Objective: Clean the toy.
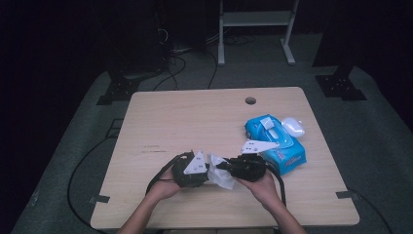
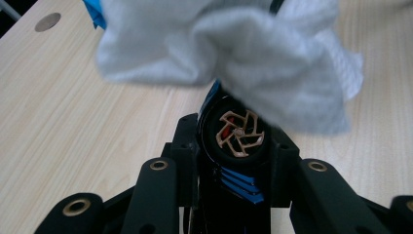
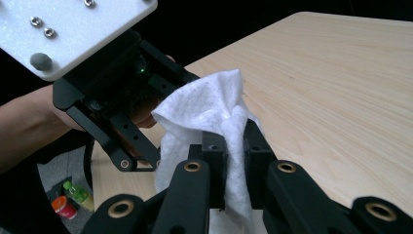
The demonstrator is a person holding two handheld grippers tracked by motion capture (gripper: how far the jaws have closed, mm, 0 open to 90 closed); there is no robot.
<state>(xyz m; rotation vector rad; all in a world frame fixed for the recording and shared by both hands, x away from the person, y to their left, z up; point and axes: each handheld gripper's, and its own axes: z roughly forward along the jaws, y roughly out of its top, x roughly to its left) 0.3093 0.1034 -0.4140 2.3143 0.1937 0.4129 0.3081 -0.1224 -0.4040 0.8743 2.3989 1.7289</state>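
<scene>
A white wet wipe [image 3: 214, 122] is pinched between the closed fingers of the right gripper [image 3: 237, 146]. A small black-and-blue toy car [image 2: 234, 146], bronze wheel facing up, is clamped in the left gripper [image 2: 237, 141], directly beneath the wipe. Beyond the right gripper, a blue wipe pack [image 1: 277, 141] is seen on the table [image 1: 195, 112].

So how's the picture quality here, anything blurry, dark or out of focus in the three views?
High view: lit table, near-black surroundings, overall soft. Left gripper view: the white wipe is close and blurred, while the toy car's wheel between the jaws is fairly sharp. Right gripper view: the wipe and wood grain are clear, the white plate on the left gripper is bright, the background dark.
</scene>
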